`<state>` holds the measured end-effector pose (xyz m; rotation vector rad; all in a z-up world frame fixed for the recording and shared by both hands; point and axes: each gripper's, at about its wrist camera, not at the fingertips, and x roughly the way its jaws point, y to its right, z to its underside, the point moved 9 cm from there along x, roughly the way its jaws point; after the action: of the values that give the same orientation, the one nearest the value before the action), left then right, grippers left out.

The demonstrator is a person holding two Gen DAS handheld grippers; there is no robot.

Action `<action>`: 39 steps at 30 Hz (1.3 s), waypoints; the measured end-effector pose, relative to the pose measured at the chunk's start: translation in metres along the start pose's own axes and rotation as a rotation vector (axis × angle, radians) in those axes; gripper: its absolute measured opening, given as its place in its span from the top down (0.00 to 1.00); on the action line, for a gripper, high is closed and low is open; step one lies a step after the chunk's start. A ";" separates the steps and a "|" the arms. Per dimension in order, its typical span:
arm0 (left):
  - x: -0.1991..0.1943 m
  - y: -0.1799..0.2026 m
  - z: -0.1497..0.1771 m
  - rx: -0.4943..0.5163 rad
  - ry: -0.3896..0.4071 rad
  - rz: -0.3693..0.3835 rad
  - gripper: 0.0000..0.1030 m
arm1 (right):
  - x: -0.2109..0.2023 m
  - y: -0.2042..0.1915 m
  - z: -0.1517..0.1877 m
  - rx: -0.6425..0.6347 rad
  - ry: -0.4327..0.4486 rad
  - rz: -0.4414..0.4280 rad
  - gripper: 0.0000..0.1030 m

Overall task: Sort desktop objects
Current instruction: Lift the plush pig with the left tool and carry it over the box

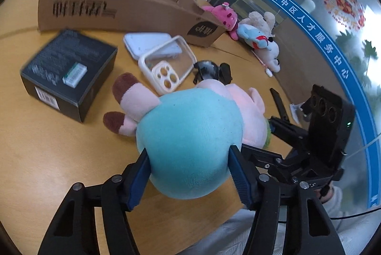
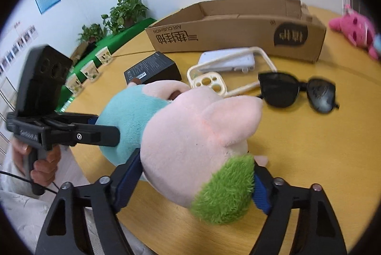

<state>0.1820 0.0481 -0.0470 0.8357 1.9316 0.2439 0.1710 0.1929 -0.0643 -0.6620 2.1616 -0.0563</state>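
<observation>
A plush pig (image 1: 190,143) with a teal body, pink head and green tuft is held over the wooden table (image 1: 59,159). My left gripper (image 1: 190,174) is shut on its teal body. My right gripper (image 2: 195,176) is shut on its pink head (image 2: 190,135) and green tuft. The left gripper also shows in the right wrist view (image 2: 104,133), and the right gripper shows in the left wrist view (image 1: 281,126). Black sunglasses (image 2: 297,93), a cream phone case (image 2: 214,83), a white flat device (image 2: 226,59) and a black box (image 1: 69,73) lie beyond the pig.
An open cardboard box (image 1: 123,9) stands at the back of the table. Several small plush toys (image 1: 252,33) lie to its right by the table edge. A black pen (image 1: 278,102) lies near the right edge. Potted plants (image 2: 123,12) stand beyond the table.
</observation>
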 end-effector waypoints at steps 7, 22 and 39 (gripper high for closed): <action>-0.086 0.022 -0.086 0.154 0.253 -0.059 0.42 | -0.043 -0.027 -0.094 -0.100 0.201 0.042 0.25; -0.129 -0.019 -0.305 0.278 0.466 -0.110 0.42 | -0.020 -0.028 -0.333 -0.252 0.419 0.079 0.25; 0.024 -0.220 -0.454 0.045 0.233 -0.166 0.42 | 0.213 0.075 -0.449 -0.078 0.243 -0.041 0.25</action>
<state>-0.3085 -0.0195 0.0537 0.6961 2.2192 0.2055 -0.3039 0.0717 0.0472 -0.7782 2.3927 -0.0777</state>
